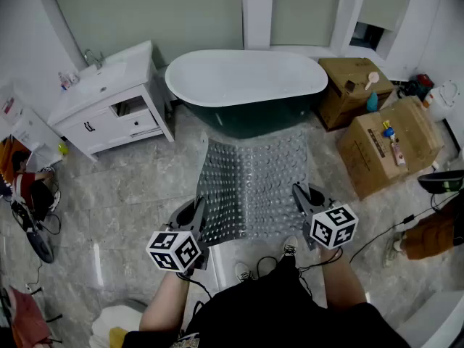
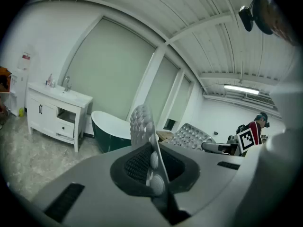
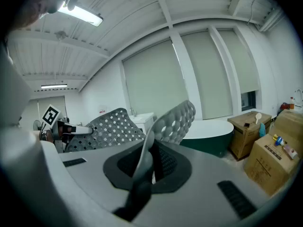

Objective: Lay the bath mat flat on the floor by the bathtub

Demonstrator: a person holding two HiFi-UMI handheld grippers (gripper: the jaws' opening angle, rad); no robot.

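White vanity (image 1: 109, 111), cardboard boxes (image 1: 388, 147)

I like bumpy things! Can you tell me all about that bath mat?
The bath mat is grey, a bit see-through and rubbery-looking, covered in rows of round bumps and little holes. It is spread out wide, reaching toward the dark green bathtub, not yet flat on the floor. The left gripper and the right gripper each pinch one near corner.

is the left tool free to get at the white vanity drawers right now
Probably not: the left tool is shut on the bath mat's corner, and the vanity stands off to its left.
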